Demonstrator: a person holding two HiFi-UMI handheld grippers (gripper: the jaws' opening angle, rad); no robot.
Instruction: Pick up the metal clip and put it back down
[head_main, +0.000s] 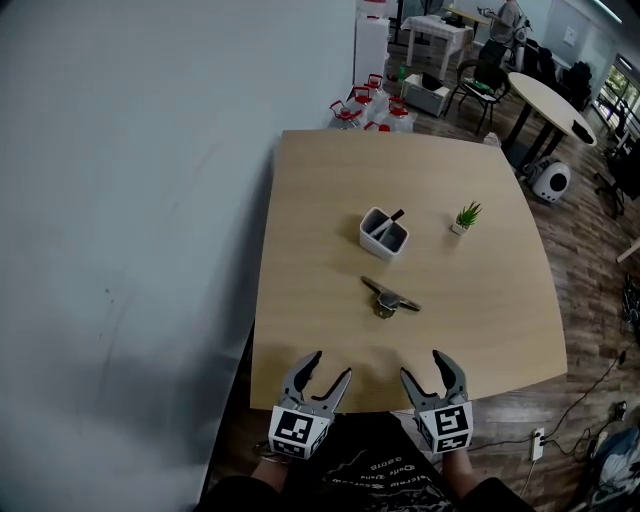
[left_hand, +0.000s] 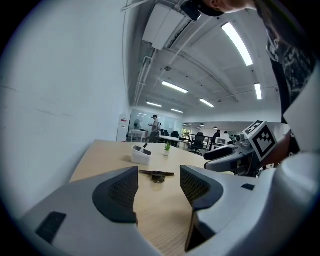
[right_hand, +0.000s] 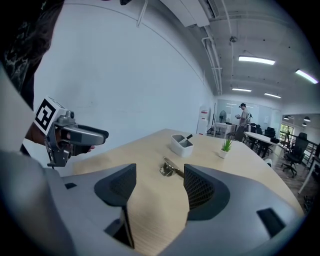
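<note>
The metal clip (head_main: 388, 297) lies flat near the middle of the wooden table (head_main: 310, 250), its dark handles spread. It also shows ahead between the jaws in the left gripper view, as the clip (left_hand: 157, 175), and in the right gripper view, as the clip (right_hand: 168, 169). My left gripper (head_main: 331, 364) hovers open at the table's near edge, nothing between its fingers. My right gripper (head_main: 424, 362) is open beside it, also empty. Both sit well short of the clip.
A white holder (head_main: 384, 232) with a dark pen stands beyond the clip. A small potted plant (head_main: 465, 217) sits to its right. A grey wall (head_main: 130, 200) runs along the left. Bottles (head_main: 370, 108), a round table (head_main: 548, 98) and chairs lie beyond the far edge.
</note>
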